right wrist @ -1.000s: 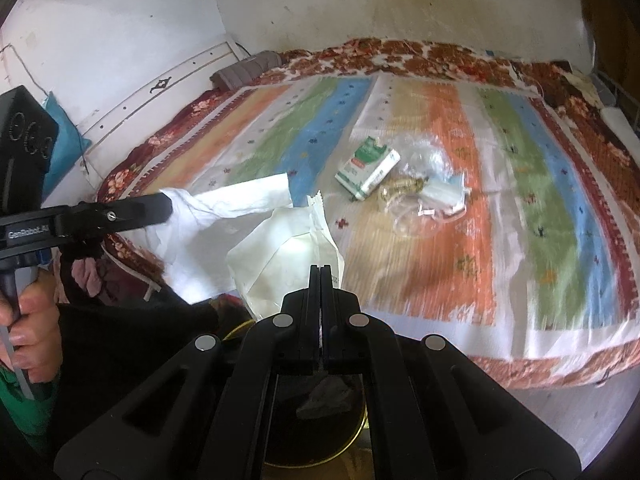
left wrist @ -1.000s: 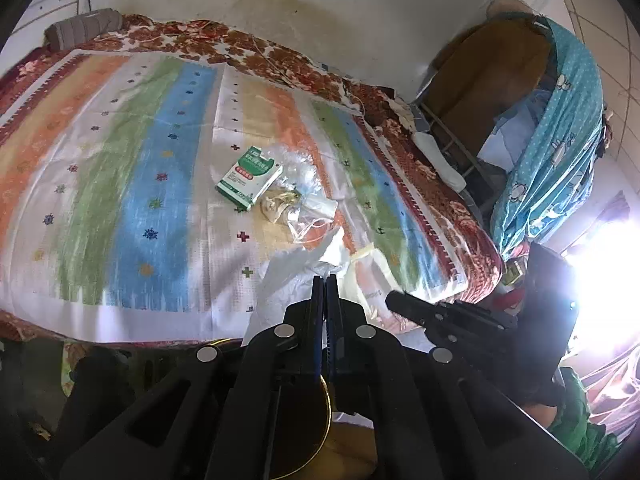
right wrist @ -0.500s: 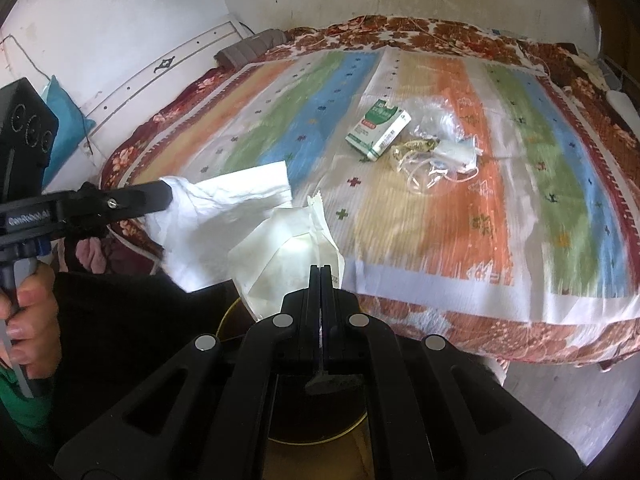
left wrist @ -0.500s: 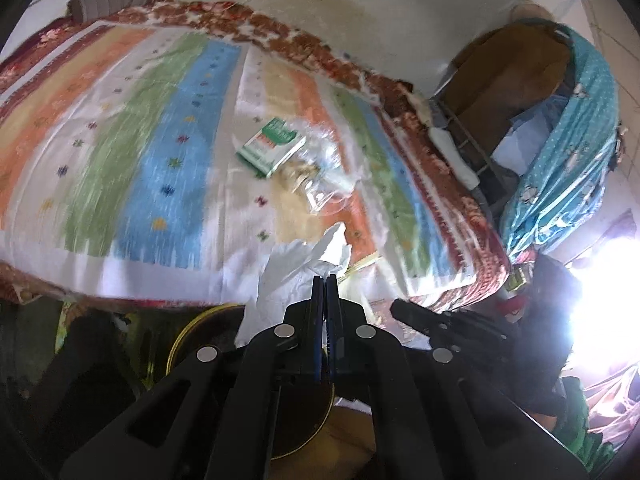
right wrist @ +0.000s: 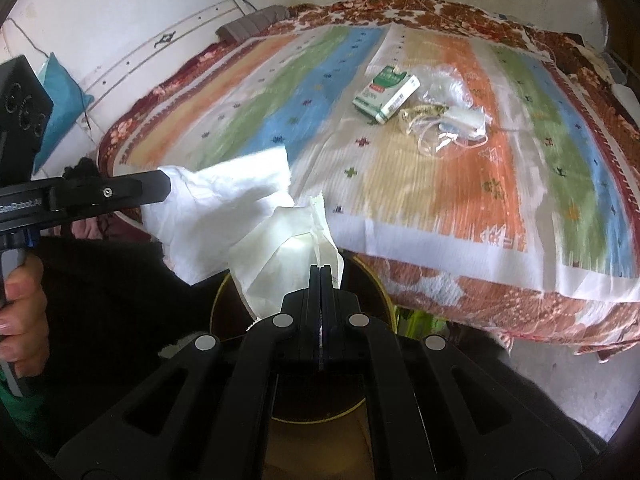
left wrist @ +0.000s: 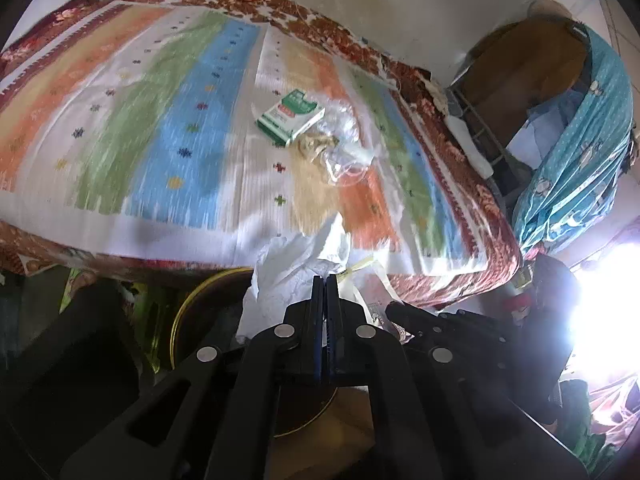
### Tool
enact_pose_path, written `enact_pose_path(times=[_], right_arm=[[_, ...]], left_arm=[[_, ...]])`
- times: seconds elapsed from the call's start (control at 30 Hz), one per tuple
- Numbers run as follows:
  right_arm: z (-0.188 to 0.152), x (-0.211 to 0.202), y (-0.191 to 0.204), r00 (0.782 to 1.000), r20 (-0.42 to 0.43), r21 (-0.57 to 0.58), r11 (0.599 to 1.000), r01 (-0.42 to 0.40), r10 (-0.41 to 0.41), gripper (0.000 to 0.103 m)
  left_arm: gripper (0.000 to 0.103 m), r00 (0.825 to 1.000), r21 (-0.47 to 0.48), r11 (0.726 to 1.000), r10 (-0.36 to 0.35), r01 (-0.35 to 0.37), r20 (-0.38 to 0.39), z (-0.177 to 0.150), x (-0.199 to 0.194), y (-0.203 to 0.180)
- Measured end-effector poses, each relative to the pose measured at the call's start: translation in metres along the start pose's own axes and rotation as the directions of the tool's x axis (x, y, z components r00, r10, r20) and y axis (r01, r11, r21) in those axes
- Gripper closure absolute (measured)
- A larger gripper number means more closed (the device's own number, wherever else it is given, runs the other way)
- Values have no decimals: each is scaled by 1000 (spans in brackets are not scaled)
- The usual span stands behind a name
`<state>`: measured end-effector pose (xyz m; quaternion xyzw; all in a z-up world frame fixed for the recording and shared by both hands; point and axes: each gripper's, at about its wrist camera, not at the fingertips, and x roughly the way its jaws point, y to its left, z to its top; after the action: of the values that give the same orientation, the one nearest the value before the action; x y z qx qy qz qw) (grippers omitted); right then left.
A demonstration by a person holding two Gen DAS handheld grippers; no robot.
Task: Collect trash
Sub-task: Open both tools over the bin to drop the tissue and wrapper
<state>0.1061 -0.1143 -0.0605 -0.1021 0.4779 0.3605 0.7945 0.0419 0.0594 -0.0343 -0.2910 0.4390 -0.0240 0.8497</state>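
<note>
— Striped bedspread point(left wrist: 168, 128) fills both views, its floral border hanging over the near edge of the bed. What lies on it?

— A green-and-white carton point(left wrist: 290, 118) near the middle, touching a heap of clear plastic wrappers point(left wrist: 340, 152). Both wrist cameras catch that pile, well apart from the grippers.

— And the grippers themselves?

— The left gripper point(left wrist: 325, 280) is clenched on a crumpled white tissue point(left wrist: 296, 264), which bunches up above its fingertips. The right gripper point(right wrist: 321, 270) is clamped on a pale cream wrapper point(right wrist: 280, 256) with a serrated edge. Each holds its piece over a dark round bin point(right wrist: 372, 280) with a gold rim, standing on the floor just beside the bed.

— What does one camera show that the other misses?

— The right wrist view takes in the left gripper from the side, its black finger point(right wrist: 132, 192) pinching the tissue, and the person's hand point(right wrist: 20, 312) on the grip at the frame's left edge. It also shows a white wall with a teal cushion point(right wrist: 60, 100) against it. The left wrist view shows the other side of the room instead — a blue patterned curtain point(left wrist: 580, 160) draped over a wooden frame, and a blown-out glare of light at the right. There the right gripper appears only as a dark shape, its jaws hard to read.
</note>
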Motion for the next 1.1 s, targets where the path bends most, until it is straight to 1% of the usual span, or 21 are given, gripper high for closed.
enact_pose_path(times=[0.07, 0.17, 0.27, 0.37, 0.43, 0.5, 0.53, 0.63, 0.7, 0.83, 0.87, 0.9, 0.93, 0.97, 1.0, 1.03, 1.1], right_arm=[[-4, 6, 5, 1000, -18, -10, 1000, 9, -9, 103], [-12, 17, 8, 998, -58, -15, 999, 36, -37, 103], [-17, 26, 6, 994, -95, -2, 999, 46, -46, 103], [-22, 37, 4, 988, -138, 1, 998, 68, -68, 103], [-26, 43, 5, 983, -161, -5, 997, 83, -83, 103], [-29, 50, 5, 979, -179, -13, 995, 102, -103, 103], [-30, 54, 5, 975, -191, -11, 994, 109, -109, 103], [-33, 62, 4, 972, -215, 7, 995, 103, -99, 103], [-34, 67, 2, 969, -231, 20, 995, 100, -93, 103], [-37, 76, -8, 959, -276, 82, 993, 84, -58, 102], [-38, 78, -10, 956, -289, 106, 991, 77, -43, 97], [-39, 80, -12, 955, -294, 123, 990, 72, -33, 89], [-39, 80, -15, 955, -295, 144, 987, 64, -19, 84], [-39, 80, -15, 957, -291, 146, 987, 67, -22, 79], [-39, 79, -16, 958, -285, 145, 987, 70, -26, 78], [-38, 79, -16, 959, -282, 150, 986, 70, -25, 77], [-36, 77, -16, 962, -273, 165, 985, 50, -3, 73]], left_arm=[[102, 999, -13, 1000, 26, -26, -23, -6, 7, 2], [102, 997, -29, 998, 62, -63, -36, -11, 11, 6], [102, 996, -37, 997, 72, -74, -45, -12, 12, 9], [102, 993, -49, 995, 89, -93, -78, -15, 18, 11], [102, 985, -64, 990, 116, -125, -125, -18, 31, 15], [102, 973, -89, 983, 145, -162, -177, -21, 43, 22], [102, 970, -92, 981, 152, -172, -190, -22, 46, 23], [102, 963, -74, 976, 186, -203, -194, -23, 53, 23], [102, 959, -77, 973, 196, -216, -207, -24, 57, 25], [101, 949, -71, 970, 211, -233, -233, -23, 64, 26], [101, 948, -76, 969, 212, -236, -236, -22, 64, 27], [96, 947, -82, 967, 216, -241, -237, -21, 64, 28], [89, 948, -89, 966, 216, -242, -234, -20, 63, 29], [85, 950, -94, 966, 216, -242, -227, -19, 61, 30], [79, 952, -99, 965, 217, -243, -217, -18, 60, 30], [77, 953, -105, 964, 218, -243, -211, -17, 59, 31], [77, 953, -116, 962, 221, -249, -209, -13, 60, 34]])
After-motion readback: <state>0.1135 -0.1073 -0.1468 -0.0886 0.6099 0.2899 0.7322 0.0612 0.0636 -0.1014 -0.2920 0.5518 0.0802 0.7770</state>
